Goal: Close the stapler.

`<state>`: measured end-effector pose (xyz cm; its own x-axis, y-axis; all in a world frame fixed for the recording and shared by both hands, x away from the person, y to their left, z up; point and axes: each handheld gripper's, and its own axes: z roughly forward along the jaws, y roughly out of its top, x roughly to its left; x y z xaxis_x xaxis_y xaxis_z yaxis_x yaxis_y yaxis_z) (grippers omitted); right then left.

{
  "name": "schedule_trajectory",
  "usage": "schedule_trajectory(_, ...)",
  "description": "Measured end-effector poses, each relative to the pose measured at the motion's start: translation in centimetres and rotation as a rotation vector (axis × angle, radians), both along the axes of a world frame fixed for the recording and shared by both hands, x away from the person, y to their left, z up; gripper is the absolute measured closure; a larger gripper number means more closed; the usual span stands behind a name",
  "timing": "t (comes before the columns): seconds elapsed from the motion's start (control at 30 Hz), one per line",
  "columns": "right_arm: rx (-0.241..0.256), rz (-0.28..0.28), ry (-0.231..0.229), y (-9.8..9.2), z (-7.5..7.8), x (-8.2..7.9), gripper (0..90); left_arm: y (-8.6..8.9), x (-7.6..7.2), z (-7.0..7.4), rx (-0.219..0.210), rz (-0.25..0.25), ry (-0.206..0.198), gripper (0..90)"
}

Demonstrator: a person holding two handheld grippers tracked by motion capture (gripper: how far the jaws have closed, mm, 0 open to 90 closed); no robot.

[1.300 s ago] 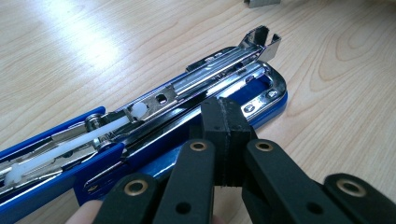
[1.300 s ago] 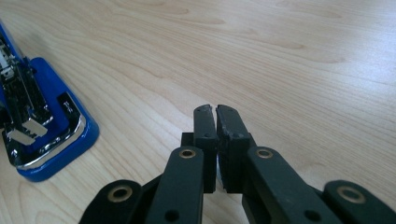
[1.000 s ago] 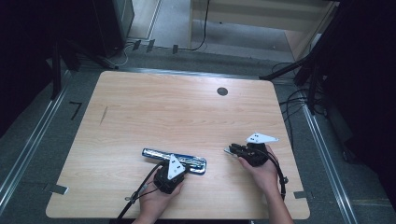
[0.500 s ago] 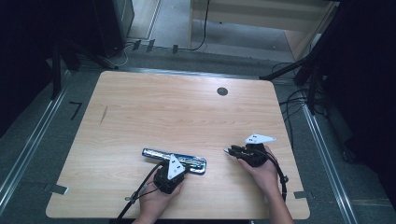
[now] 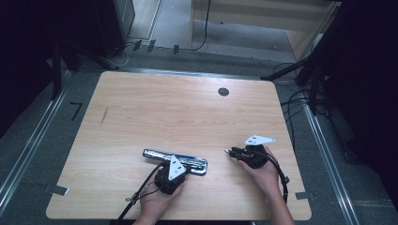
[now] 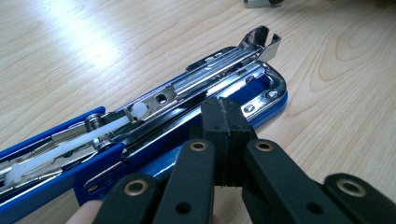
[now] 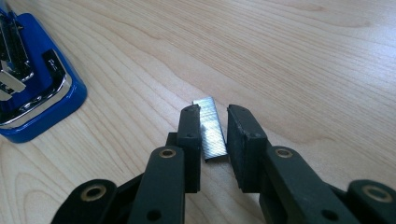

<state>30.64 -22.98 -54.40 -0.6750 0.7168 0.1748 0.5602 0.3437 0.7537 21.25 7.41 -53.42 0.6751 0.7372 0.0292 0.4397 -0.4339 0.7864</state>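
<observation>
Blue stapler [image 5: 174, 161] lies opened flat on the worktop [image 5: 155, 112], near its front edge, with the chrome magazine exposed. Left gripper [image 6: 225, 140] has its jaws pressed together, with nothing between them, touching the near side of the stapler's blue base close to its rounded end. A strip of staples [image 7: 211, 128] lies on the worktop, right of the stapler and apart from it. Right gripper [image 7: 214, 140] straddles this strip, jaws apart, one on each side.
</observation>
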Motion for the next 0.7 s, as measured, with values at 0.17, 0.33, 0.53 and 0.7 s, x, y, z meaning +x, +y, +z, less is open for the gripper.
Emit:
schedule_trajectory(0.17,-0.004,0.004,0.003,0.13,-0.04,-0.03,77.6,0.01,0.01,0.00,-0.001,0.000,0.001,90.0)
schedule_trajectory(0.33,-0.004,0.006,-0.004,0.27,-0.15,-0.13,79.0,0.03,0.02,0.00,-0.002,-0.001,0.003,90.0)
schedule_trajectory(0.53,0.022,-0.004,-0.022,0.23,-0.41,-0.36,80.0,0.03,-0.04,-0.01,-0.005,0.001,0.003,90.0)
schedule_trajectory(0.7,-0.027,0.008,-0.040,0.59,-0.10,-0.59,80.1,0.08,-0.01,0.00,-0.009,-0.001,0.006,90.0)
